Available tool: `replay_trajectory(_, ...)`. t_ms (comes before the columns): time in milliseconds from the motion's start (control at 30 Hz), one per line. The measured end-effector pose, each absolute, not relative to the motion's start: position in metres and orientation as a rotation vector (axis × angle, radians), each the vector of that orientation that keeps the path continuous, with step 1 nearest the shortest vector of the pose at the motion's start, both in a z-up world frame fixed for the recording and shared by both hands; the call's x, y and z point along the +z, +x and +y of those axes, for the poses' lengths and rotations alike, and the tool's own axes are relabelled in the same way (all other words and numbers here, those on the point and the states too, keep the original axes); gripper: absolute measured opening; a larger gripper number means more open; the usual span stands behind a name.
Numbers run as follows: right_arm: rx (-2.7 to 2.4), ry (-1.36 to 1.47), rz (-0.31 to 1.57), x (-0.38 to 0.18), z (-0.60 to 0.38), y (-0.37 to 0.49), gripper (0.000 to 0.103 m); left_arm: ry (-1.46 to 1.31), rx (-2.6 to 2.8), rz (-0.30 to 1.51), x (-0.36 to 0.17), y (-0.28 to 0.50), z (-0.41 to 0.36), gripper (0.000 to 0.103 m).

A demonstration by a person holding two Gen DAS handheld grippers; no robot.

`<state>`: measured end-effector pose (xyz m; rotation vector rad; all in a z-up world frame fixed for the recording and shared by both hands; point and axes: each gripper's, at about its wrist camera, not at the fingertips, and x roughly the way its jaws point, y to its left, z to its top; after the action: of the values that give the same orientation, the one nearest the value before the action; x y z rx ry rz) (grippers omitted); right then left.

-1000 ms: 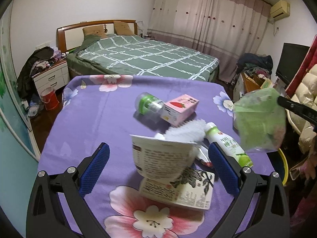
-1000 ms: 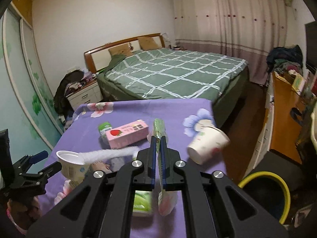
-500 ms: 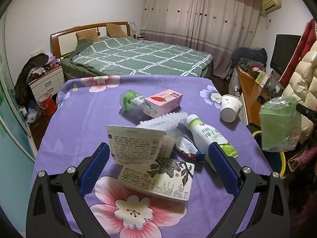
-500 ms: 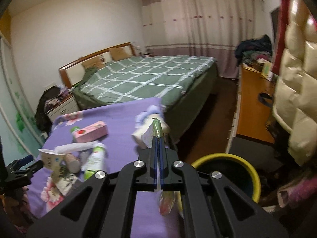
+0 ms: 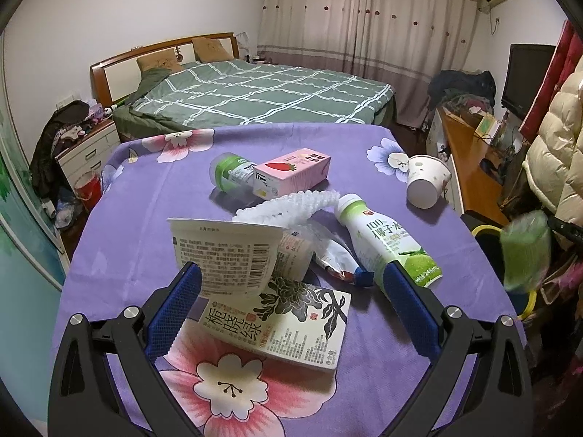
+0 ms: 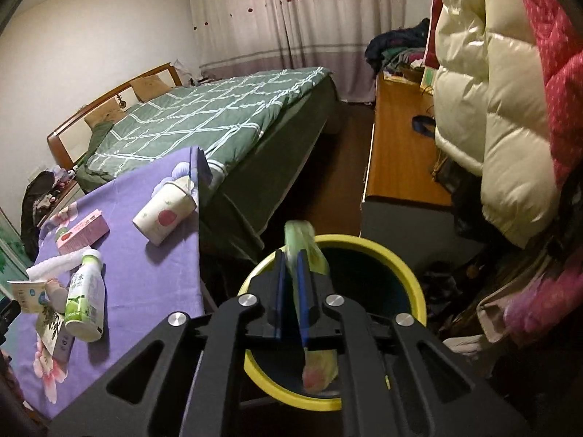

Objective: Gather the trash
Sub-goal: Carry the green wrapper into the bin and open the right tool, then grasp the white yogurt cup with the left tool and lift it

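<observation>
Our right gripper hangs tilted downward over the yellow-rimmed bin, which stands on the floor just past the table's edge. Between its blue pads sits a crumpled green wrapper; the jaws are opening at this moment, with a narrow gap beside the plastic, and we cannot say the pads press on it any longer. The wrapper's lower end dangles inside the bin's mouth.

Our left gripper points down at a slant toward the purple flowered tablecloth, its jaws spread wide and holding nothing. Between and just beyond its fingers lie a white paper tub on its side and a flat printed packet beneath it. Farther on we see a green-and-white bottle, a white foam net sleeve, a pink strawberry carton touching a small green-capped bottle, and a tipped paper cup near the table's right edge. From this view the wrapper appears blurred at the far right, over the bin.
</observation>
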<state>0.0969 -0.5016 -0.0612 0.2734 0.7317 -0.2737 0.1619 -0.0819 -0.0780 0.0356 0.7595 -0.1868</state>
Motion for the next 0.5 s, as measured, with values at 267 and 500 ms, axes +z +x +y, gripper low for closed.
replay_trajectory(267,-0.145,0.274,0.724,-0.061,-0.463,0.102,0.018,0.045,-0.133,0.758,-0.076,0.169,-0.073,0.098)
replay_trajectory(500,0.032,0.244,0.748,-0.063,-0.397,0.126,0.018,0.069,-0.099,0.781,-0.082,0.181,-0.058,0.098)
